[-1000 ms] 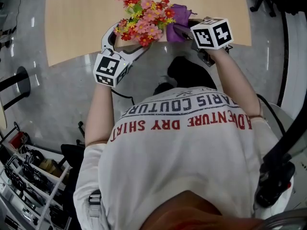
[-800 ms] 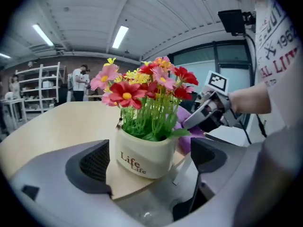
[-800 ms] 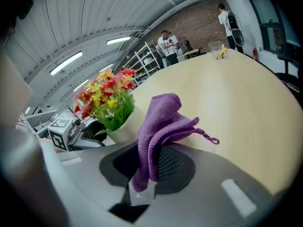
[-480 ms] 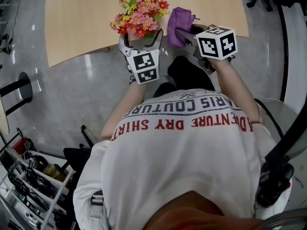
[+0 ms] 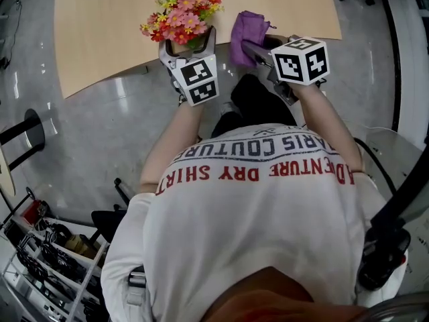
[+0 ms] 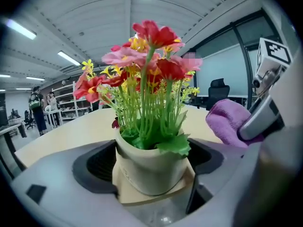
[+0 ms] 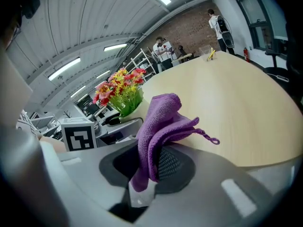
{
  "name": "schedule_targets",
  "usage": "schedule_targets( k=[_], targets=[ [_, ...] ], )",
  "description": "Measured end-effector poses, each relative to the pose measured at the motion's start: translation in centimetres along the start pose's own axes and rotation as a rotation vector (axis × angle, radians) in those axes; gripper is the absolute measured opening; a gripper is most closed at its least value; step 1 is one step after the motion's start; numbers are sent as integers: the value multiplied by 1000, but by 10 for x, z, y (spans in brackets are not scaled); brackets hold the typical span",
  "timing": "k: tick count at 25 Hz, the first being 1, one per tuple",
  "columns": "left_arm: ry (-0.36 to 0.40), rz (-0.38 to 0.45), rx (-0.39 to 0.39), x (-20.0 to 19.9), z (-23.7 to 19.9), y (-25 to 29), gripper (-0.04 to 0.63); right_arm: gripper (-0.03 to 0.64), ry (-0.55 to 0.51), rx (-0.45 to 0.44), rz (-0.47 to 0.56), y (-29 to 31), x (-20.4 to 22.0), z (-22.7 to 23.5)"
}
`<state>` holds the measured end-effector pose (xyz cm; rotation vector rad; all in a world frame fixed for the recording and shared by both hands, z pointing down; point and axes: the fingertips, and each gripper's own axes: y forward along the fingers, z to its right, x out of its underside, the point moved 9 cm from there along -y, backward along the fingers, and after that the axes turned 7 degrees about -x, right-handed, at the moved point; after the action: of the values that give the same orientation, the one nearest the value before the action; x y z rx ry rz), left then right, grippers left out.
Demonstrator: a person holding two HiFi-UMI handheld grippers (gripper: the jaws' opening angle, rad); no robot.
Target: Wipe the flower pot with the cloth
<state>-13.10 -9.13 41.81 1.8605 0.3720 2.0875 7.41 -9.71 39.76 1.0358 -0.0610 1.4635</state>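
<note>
The left gripper (image 5: 188, 51) has swung round from the pot's left flank and now faces it squarely from the table's near edge. Its jaws are still wide but closing, one on each side of the pot (image 6: 149, 167); the pads sit right beside its walls, though I can't tell that they press yet. The pot stands upright at the edge of the table (image 5: 100, 32), the flowers (image 6: 142, 70) rising above the jaws.

The right gripper (image 7: 151, 171) is clamped on the cloth (image 7: 161, 122), which hangs bunched out of its jaws. A second ago that cloth was up against the flowers; now it has drawn off to the right and sits near the pot but clear of it.

To my eye the hands are swapping roles: the left is about to steady the pot so it won't slide or tip off the edge, and the right has backed away to give it room. No wiping is going on at this instant; once the pot is held, the cloth has only a short way back to its side.
</note>
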Motion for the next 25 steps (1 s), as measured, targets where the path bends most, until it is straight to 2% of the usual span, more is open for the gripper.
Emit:
schedule_targets(
  k=[4, 11, 14, 17, 21, 25],
  targets=[
    [48, 29, 120, 0, -11, 3, 471, 64, 8, -19, 5, -1, -1, 3],
    [202, 99, 497, 4, -35, 10, 471, 64, 41, -116, 19, 9, -7, 9],
    [255, 86, 607, 0, -46, 15, 471, 64, 61, -161, 28, 17, -16, 6],
    [277, 87, 659, -6, -52, 13, 471, 64, 70, -185, 36, 22, -26, 3],
    [273, 96, 660, -5, -52, 10, 469, 64, 30, -180, 23, 31, -35, 0],
    [269, 92, 653, 3, -52, 15, 469, 64, 44, -204, 42, 49, -43, 6]
  ],
)
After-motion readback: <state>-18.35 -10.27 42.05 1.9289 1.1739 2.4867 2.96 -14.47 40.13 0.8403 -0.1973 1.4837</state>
